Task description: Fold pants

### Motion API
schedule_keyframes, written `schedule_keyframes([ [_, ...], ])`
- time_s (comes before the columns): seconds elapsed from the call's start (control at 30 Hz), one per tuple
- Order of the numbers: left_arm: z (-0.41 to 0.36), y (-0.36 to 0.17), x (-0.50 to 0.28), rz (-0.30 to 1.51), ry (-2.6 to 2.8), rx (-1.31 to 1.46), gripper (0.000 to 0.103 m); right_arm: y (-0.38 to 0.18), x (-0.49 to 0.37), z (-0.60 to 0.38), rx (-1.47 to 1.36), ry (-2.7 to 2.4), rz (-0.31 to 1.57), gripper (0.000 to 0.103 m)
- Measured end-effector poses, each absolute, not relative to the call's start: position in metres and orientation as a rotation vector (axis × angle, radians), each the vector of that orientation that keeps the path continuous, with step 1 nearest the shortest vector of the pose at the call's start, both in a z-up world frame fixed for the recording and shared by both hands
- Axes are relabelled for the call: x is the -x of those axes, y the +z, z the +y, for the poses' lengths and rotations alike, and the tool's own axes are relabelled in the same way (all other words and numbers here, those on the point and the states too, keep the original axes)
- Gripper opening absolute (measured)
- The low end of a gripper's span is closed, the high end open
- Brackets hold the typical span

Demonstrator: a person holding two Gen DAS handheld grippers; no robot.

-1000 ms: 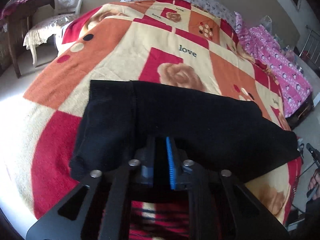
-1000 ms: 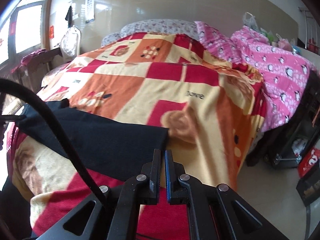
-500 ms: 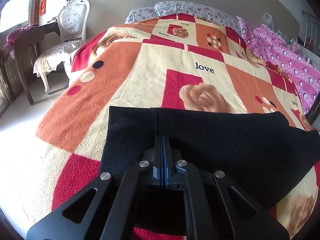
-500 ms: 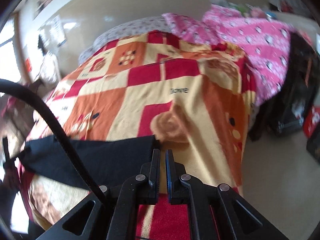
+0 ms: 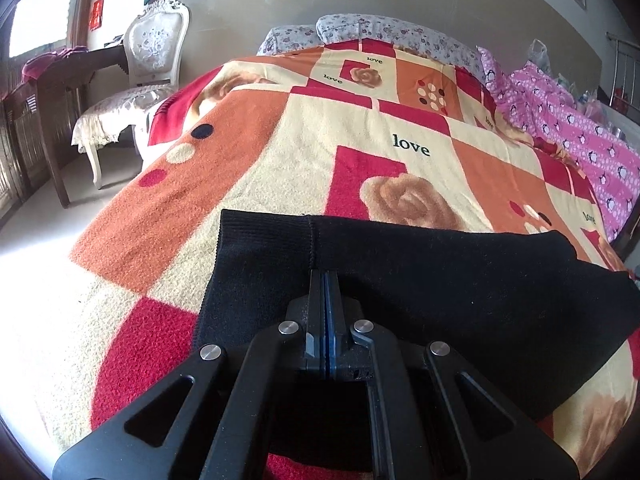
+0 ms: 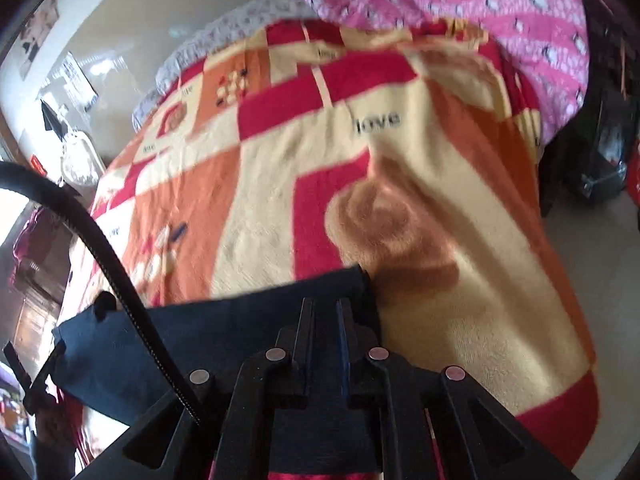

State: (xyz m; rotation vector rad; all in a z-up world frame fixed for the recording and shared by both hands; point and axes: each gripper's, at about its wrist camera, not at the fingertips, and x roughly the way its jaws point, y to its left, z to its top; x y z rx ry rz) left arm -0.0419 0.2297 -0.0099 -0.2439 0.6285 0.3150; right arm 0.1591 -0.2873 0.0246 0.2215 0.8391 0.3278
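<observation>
The black pants (image 5: 460, 288) lie across the near end of the bed on a red, orange and cream blanket (image 5: 280, 160). My left gripper (image 5: 325, 276) is shut on the pants at the seam by the ribbed waistband. In the right wrist view the pants (image 6: 224, 332) show as a dark strip at the blanket's near edge. My right gripper (image 6: 325, 304) has its jaws a small way apart, with the pants' end corner between and under them. The view is blurred.
A white chair (image 5: 140, 80) and a dark wooden desk (image 5: 60, 76) stand left of the bed. A pink penguin quilt (image 5: 580, 140) lies along the bed's right side. Dark bags (image 6: 600, 168) sit on the floor to the right. A black cable (image 6: 100, 248) crosses the right wrist view.
My left gripper closed on the pants' waistband and has lowered toward the bed. My right gripper moved forward over the pants' end and its jaws have parted slightly.
</observation>
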Motion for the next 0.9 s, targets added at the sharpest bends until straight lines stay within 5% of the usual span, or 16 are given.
schedule_keyframes([
  [0.13, 0.223, -0.009, 0.039, 0.638, 0.372, 0.242, 0.003, 0.036, -0.13, -0.265, -0.128, 0.374, 0.717, 0.027],
  [0.2, 0.218, -0.009, 0.038, 0.639, 0.402, 0.227, 0.003, 0.02, -0.129, -0.259, -0.096, 0.364, 0.757, 0.046],
  [0.63, 0.212, -0.009, 0.033, 0.664, 0.457, 0.187, 0.003, 0.044, -0.072, -0.223, -0.107, 0.356, 0.641, 0.048],
  [0.9, 0.213, -0.008, 0.034, 0.66, 0.457, 0.193, 0.003, 0.002, -0.059, -0.191, -0.107, 0.382, 0.731, 0.056],
])
